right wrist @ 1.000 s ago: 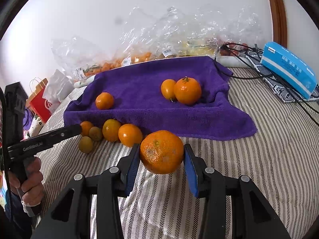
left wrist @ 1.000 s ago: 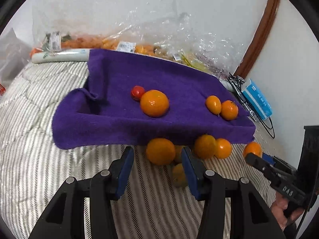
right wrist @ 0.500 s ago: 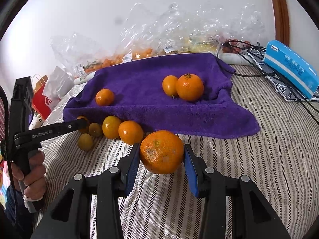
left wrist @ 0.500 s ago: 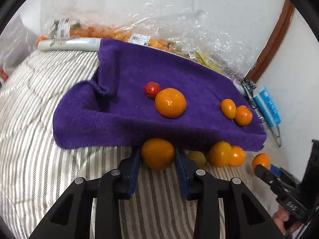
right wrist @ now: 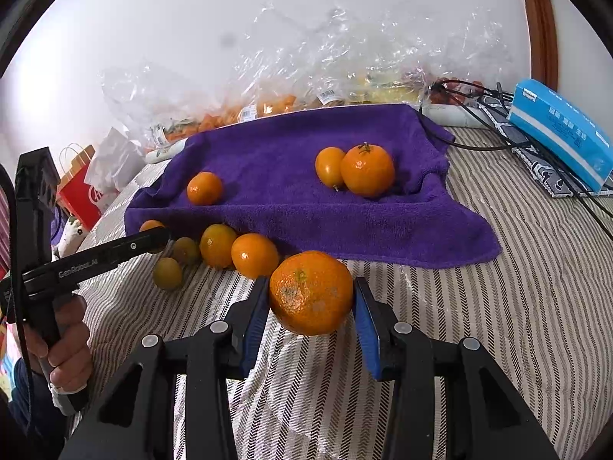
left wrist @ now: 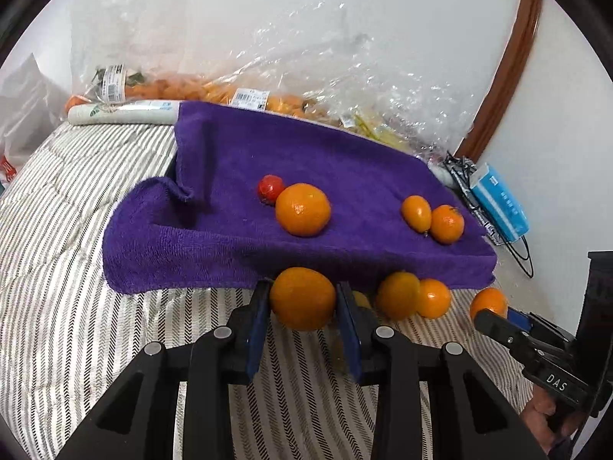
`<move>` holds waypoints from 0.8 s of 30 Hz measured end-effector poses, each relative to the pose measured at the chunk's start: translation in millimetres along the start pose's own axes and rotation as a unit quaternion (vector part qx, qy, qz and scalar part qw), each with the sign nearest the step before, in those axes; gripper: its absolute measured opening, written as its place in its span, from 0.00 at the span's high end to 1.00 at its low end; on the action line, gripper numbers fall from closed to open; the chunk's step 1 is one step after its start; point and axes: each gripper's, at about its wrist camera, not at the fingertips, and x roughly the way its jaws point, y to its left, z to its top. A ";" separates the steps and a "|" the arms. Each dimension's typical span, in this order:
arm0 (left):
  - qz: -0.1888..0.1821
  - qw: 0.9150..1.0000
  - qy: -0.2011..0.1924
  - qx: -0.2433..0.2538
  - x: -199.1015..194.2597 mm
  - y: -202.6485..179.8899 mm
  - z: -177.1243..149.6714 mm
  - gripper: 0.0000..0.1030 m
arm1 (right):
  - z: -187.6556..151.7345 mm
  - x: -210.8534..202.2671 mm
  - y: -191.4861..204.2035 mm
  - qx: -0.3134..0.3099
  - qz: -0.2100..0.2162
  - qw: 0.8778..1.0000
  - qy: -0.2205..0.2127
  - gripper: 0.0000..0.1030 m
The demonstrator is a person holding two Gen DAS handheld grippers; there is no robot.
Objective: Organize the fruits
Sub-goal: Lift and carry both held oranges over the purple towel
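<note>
We had four fruits on the purple towel (left wrist: 345,191) ahead of both jaws. The left gripper (left wrist: 302,306), just closing, clamped an orange (left wrist: 302,297); the right gripper (right wrist: 311,299) gripped a mandarin (right wrist: 311,292). Loose fruits (right wrist: 230,249) beside the left jaws remained on the striped cover (right wrist: 498,326). Bags (left wrist: 306,76) behind held produce.
</note>
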 end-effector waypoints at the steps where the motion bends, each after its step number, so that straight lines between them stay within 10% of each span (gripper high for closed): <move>1: 0.000 1.000 -0.003 0.000 -2.7 1.2 -0.6 0.68 | 0.0 -0.8 0.1 0.001 0.001 1.000 -0.002 0.58; 24: 0.008 0.998 -0.070 -0.001 -58.4 6.5 61.7 0.68 | 64.3 -36.2 33.9 -0.026 0.017 0.996 -0.081 0.58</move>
